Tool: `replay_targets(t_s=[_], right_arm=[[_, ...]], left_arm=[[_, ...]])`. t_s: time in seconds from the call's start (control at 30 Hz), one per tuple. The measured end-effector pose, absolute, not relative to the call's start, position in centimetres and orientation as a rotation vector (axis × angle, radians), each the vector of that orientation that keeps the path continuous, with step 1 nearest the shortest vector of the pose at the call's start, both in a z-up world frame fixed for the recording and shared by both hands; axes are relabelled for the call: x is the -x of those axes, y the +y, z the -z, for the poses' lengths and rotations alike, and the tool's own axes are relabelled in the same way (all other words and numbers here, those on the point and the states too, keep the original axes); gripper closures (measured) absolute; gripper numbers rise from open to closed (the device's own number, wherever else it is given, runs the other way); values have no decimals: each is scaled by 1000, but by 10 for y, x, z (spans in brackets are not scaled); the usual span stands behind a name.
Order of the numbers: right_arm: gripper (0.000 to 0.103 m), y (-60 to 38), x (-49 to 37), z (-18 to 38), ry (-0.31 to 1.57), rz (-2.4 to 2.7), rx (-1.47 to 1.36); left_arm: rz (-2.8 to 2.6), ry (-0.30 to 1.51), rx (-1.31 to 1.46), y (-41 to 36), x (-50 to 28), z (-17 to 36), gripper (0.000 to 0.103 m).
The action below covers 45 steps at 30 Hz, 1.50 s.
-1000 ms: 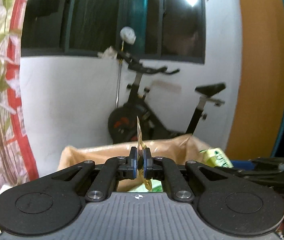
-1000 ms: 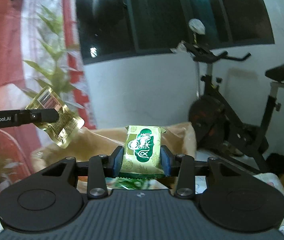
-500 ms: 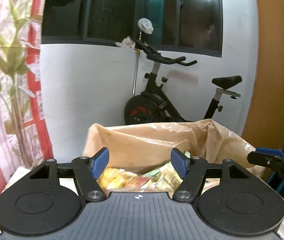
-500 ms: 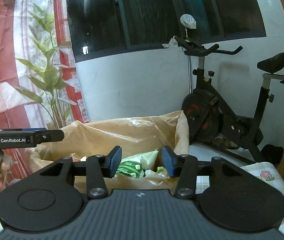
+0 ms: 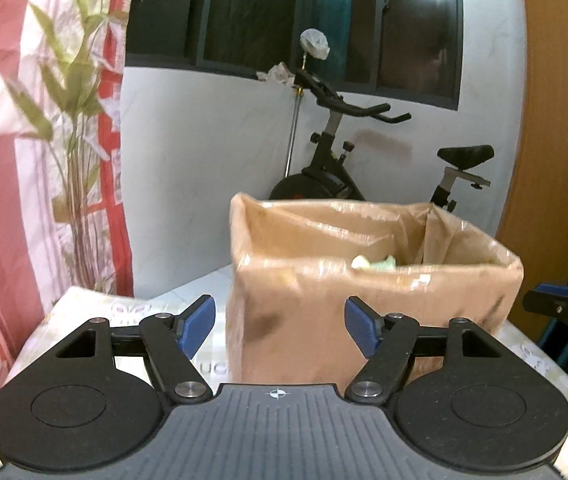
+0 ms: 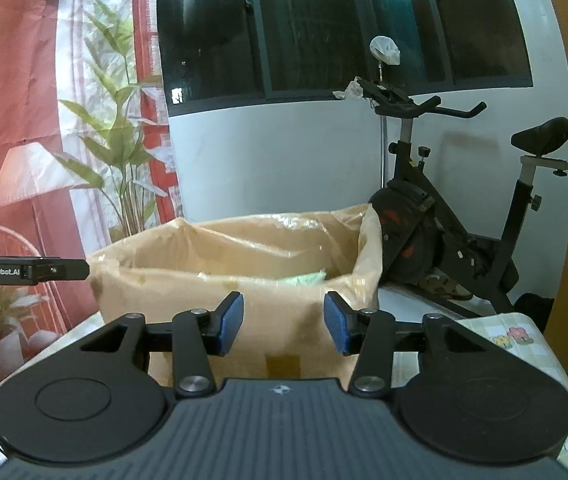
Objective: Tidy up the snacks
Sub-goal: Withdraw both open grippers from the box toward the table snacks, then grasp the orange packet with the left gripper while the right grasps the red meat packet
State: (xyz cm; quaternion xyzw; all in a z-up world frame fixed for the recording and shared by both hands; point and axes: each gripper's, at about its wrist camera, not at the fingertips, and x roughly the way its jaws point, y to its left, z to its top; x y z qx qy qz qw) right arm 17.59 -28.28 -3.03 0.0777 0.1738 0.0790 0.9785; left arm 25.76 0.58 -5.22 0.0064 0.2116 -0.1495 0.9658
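Presently, left wrist view: left gripper (image 5: 280, 326) spread wide, empty, short of the box (image 5: 372, 280); snacks (image 5: 376, 263) lie inside it. Next pickup should back off level, clear of the box wall.

Right wrist view: right gripper (image 6: 283, 323) released, empty, before the box (image 6: 236, 280). Exercise bike (image 6: 464, 216) behind the box, no obstruction.
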Motion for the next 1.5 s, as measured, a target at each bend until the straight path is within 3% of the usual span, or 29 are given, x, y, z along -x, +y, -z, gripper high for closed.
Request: replay_targets(t_s=[0.7, 1.5], right_arm=[[55, -279, -153, 102, 521, -135, -207], [55, -290, -122, 172, 740, -63, -306]], left_arm=[[266, 590, -12, 23, -245, 126, 29], [252, 650, -10, 23, -231, 161, 29]])
